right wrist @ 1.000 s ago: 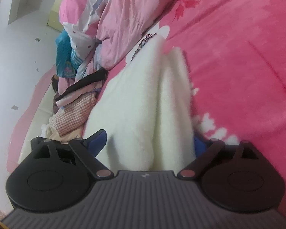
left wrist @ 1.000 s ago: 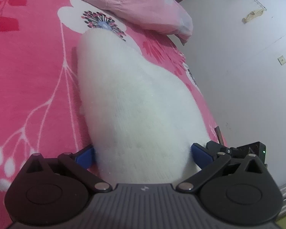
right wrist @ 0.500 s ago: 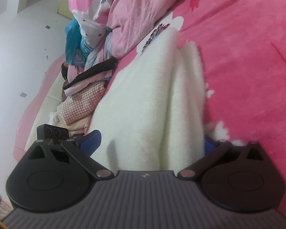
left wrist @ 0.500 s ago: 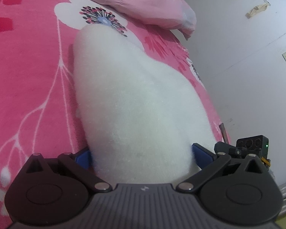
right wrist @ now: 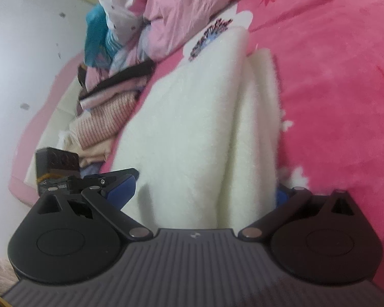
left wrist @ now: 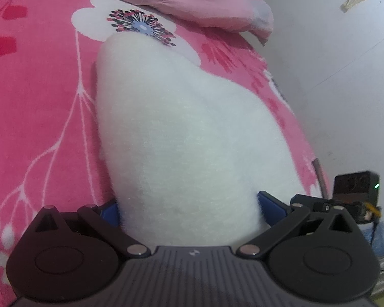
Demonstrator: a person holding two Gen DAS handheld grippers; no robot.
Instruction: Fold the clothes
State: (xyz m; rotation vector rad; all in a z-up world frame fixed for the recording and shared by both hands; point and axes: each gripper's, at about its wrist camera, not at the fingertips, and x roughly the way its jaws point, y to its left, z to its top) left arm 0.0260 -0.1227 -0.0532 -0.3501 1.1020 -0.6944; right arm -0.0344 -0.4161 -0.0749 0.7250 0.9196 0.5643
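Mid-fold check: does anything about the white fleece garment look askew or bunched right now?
Yes. In the right wrist view the white fleece garment has a loose flap standing apart along its far side, separated by a deep crease rather than lying flat on the pink bedspread.
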